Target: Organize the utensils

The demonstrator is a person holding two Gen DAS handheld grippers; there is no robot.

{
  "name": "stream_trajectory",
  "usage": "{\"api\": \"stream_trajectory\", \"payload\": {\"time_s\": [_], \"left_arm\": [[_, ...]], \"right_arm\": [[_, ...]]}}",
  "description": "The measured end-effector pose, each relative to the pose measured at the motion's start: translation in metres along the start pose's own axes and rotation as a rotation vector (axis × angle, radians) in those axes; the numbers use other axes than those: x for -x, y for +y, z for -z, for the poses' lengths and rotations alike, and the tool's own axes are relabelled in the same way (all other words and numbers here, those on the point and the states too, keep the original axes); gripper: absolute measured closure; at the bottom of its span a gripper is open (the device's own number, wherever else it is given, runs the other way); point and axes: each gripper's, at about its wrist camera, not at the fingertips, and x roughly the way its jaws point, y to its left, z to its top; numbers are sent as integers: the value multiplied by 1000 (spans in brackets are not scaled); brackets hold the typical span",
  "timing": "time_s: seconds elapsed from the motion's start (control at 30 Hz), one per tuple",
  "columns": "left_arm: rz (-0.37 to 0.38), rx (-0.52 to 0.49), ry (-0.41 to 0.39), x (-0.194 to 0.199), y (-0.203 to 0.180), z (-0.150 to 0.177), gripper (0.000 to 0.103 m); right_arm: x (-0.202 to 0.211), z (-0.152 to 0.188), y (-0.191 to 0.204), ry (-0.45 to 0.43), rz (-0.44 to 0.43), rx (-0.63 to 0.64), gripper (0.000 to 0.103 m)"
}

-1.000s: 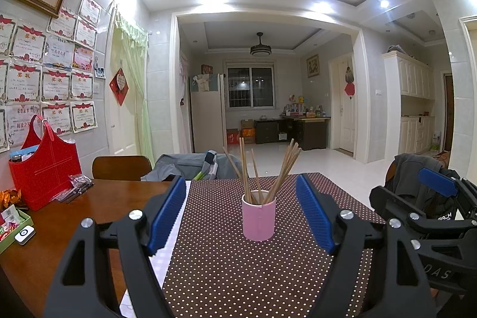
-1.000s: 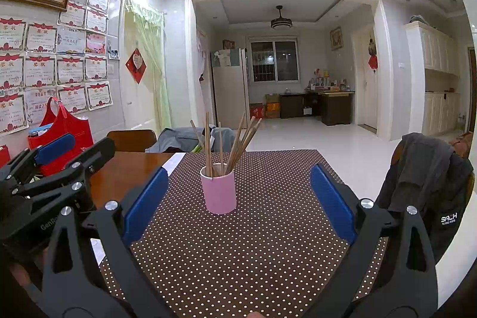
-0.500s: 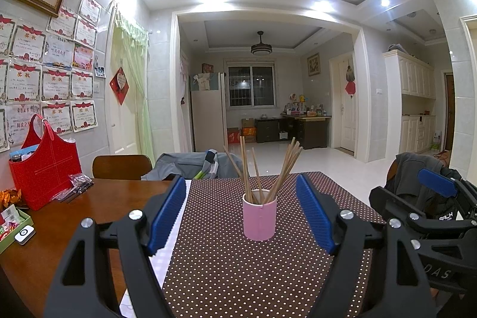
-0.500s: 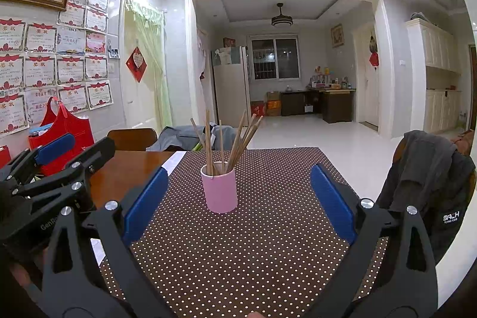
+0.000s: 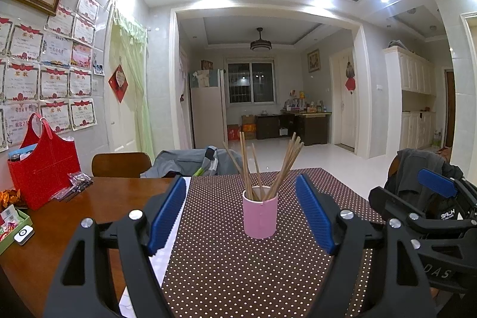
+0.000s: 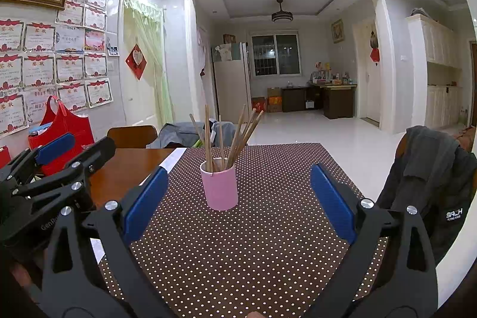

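A pink cup (image 5: pixel 260 216) (image 6: pixel 220 185) stands upright on the brown dotted tablecloth (image 5: pixel 238 267) (image 6: pixel 268 243), holding several wooden chopsticks (image 5: pixel 268 166) (image 6: pixel 229 136) that fan out of its top. My left gripper (image 5: pixel 242 192) is open, its blue pads on either side of the cup and short of it. My right gripper (image 6: pixel 238 184) is open too, framing the cup from nearer the table's right side. Nothing is held between either pair of fingers. Each gripper shows at the edge of the other's view.
A red bag (image 5: pixel 44 166) and small packets sit on the bare wooden table (image 5: pixel 89 198) at the left by the wall. A green box (image 5: pixel 12 225) lies at the near left. Chairs with dark jackets (image 6: pixel 429 184) stand at the right and far side.
Almost nothing has changed. Both grippers stay open and hover nearly still; the cup has crept very slightly to the right in both views.
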Motion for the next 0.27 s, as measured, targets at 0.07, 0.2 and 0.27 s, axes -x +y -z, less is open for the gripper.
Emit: {"api": "stream_trajectory", "payload": {"time_s": [0.07,0.2,0.27], "left_arm": [[3,0,14,-3,4,4,28],[11,-2,41,-12,8,10,28],[18,-9,56,-20,8,12,28]], "right_arm": [[4,6,7,12,-1,-5,9],[6,14,22,35,-4,-15,9],[7,21,31,55,4,-9,9]]}}
